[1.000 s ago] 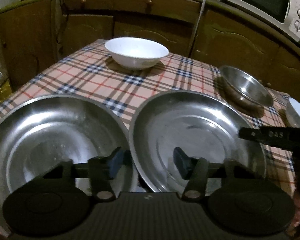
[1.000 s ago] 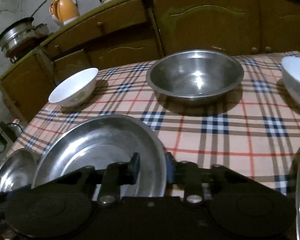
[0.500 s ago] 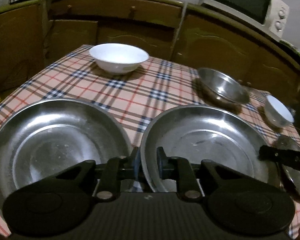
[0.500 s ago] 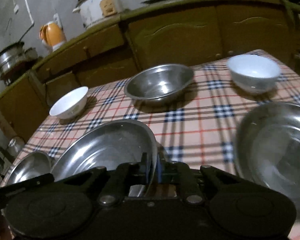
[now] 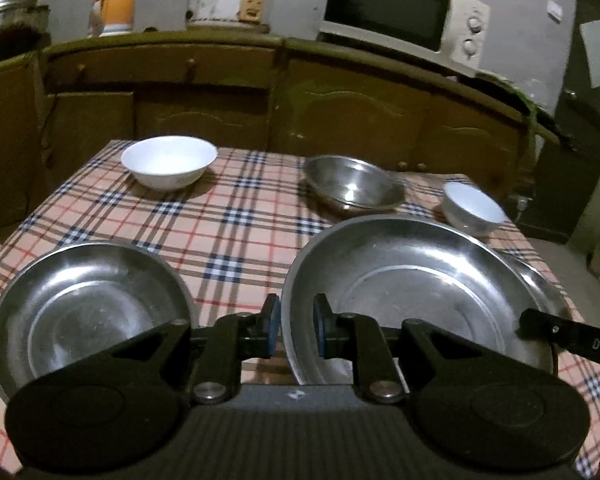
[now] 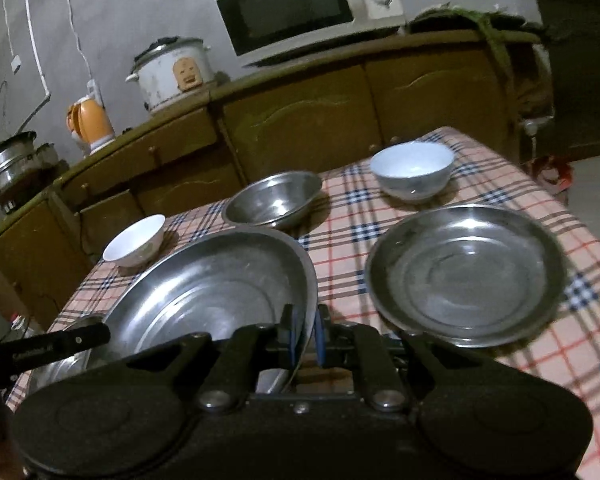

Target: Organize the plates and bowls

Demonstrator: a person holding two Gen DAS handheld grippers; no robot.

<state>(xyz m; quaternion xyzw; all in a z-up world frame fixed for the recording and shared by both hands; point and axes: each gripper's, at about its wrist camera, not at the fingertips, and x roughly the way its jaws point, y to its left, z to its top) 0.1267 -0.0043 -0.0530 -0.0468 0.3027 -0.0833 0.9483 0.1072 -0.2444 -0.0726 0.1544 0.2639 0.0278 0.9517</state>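
left wrist view: left gripper (image 5: pixel 295 330) clenched on near-left rim of steel plate (image 5: pixel 412 292), raised over another plate (image 5: pixel 540 280) on checked table (image 5: pixel 228 216) | right wrist view: right gripper (image 6: pixel 305 334) grasping same plate's (image 6: pixel 220 292) opposite rim; third plate (image 6: pixel 466 272) rests right.

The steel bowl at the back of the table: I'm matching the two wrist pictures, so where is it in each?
Left wrist view: the steel bowl sits right of centre, behind the held steel plate.
Right wrist view: the steel bowl sits just left of centre, midway up.
Shared landmark: the microwave on the counter behind it.
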